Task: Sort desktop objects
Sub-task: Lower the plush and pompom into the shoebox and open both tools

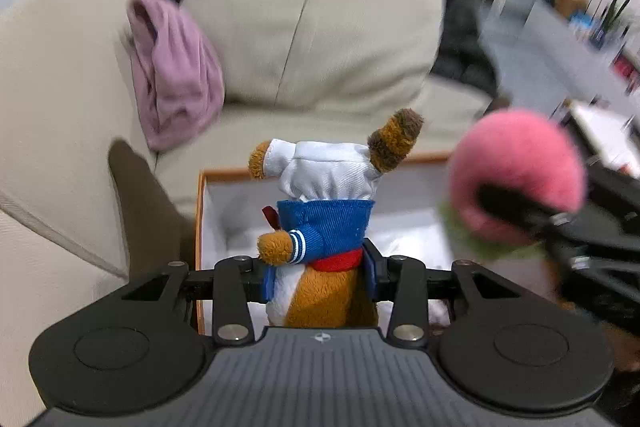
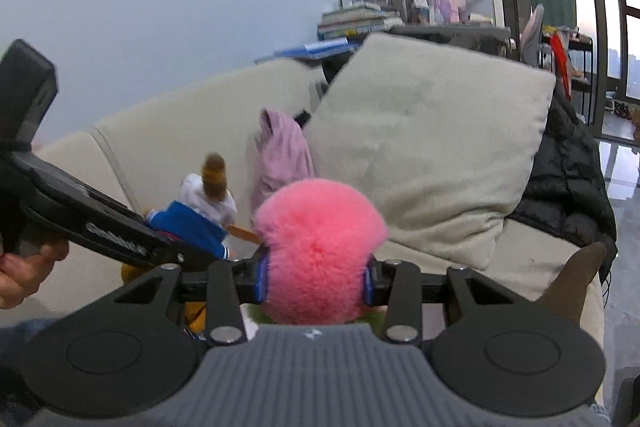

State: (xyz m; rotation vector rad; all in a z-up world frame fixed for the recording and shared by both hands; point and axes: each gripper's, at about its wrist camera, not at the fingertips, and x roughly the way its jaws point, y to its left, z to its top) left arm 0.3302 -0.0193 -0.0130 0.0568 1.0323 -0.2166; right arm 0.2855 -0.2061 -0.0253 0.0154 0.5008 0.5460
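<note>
Through my left wrist camera, my left gripper (image 1: 318,277) sits at bottom centre, its jaws about half open and pressed on the waist of a plush fox (image 1: 320,227) in a blue jacket and white trousers. It hangs head towards me, feet up, because I took it by the middle. Below it, mid-frame, lies a white box with an orange rim (image 1: 224,174), which I judge to be where the toys go. At the right edge, blurred, a pink pompom toy (image 1: 520,171) rides in my other tool. A mauve cloth (image 1: 176,75) is draped on the beige sofa (image 1: 60,99) at upper left.

Through my right wrist camera, my right gripper (image 2: 316,283) at lower centre is clamped at a similar half width on the pink pompom toy, its fur bulging over the pads. The fox shows at centre left, held by the left tool, my hand (image 2: 24,275) on its handle at the left edge. A big cushion (image 2: 432,155) fills the right.
</note>
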